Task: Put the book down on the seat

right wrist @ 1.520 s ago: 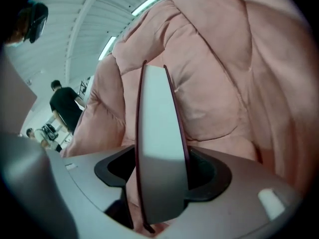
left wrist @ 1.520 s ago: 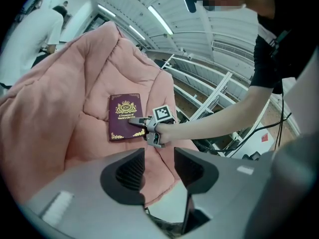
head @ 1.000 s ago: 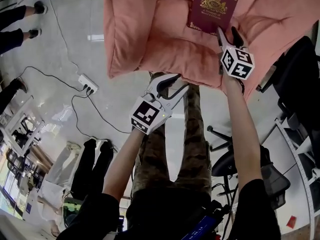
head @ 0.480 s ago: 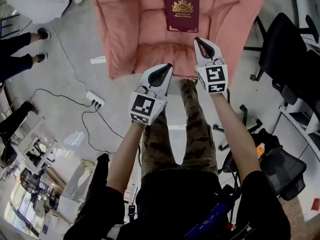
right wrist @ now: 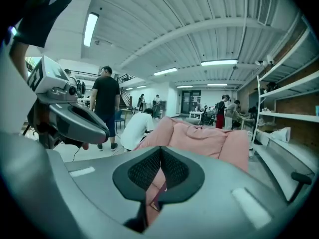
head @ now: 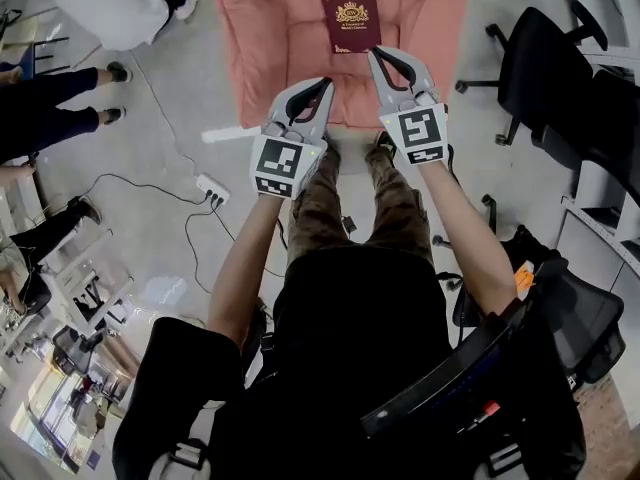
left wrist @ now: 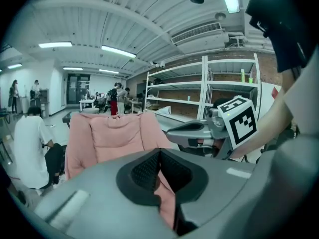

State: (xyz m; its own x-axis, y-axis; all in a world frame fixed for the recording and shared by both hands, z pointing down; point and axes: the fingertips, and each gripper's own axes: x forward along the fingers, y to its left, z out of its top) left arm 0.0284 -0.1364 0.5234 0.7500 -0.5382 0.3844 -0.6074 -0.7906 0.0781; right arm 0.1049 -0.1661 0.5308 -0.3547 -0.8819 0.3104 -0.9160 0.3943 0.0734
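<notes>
The dark red book (head: 350,20) with a gold crest lies flat on the pink cushioned seat (head: 270,28), face up, with nothing touching it. My left gripper (head: 324,84) is held in the air short of the seat's front edge, jaws shut and empty. My right gripper (head: 377,54) is beside it, just below the book in the head view, also shut and empty. In the left gripper view the pink seat (left wrist: 112,133) stands ahead and the right gripper (left wrist: 199,133) is at the right. A dark red sliver of the book (right wrist: 159,196) shows below the right gripper's shut jaws.
Black office chairs (head: 545,68) stand to the right. A power strip (head: 210,190) with cables lies on the floor at the left. People's legs (head: 60,88) are at the far left, and a person in white (left wrist: 30,143) crouches by the seat. Metal shelves (left wrist: 199,91) stand behind.
Both grippers have gone from open to shut and have drawn back from the seat, rising. The right gripper has left the book's corner; the book stays on the cushion.
</notes>
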